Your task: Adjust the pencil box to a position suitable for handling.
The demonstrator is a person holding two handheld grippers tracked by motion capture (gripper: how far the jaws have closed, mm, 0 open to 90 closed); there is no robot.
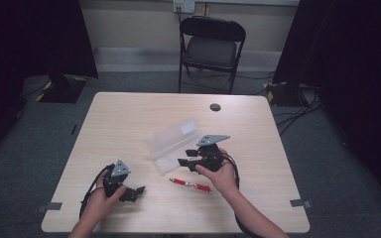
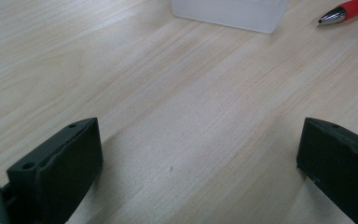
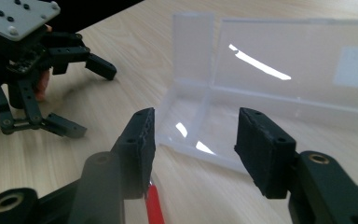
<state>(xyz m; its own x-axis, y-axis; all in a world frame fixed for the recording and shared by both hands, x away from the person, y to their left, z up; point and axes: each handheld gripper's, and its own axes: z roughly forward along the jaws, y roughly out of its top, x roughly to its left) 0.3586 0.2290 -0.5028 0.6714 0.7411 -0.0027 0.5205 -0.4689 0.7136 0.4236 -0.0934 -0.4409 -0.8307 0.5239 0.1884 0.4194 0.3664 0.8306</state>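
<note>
Tabletop of pale wood carries three loose things in the high view: one clear plastic case lying open near the middle, one red pen just in front of it, and one small dark round disc near the far edge. One black folding chair stands beyond the table. The left gripper rests near the front left, held in the left hand; the right gripper is held in the right hand, its fingers just beside the case, apart and empty.

In the left gripper view, the two black fingers stand wide apart over bare wood, gripping nothing. One corner of the case and the pen's silver tip lie ahead.

In the right gripper view, the fingers are moderately open and empty, aimed at the open case. A white label on its raised lid is blank or unreadable. The pen shows between the fingers, low. The left gripper sits farther left, open.
</note>
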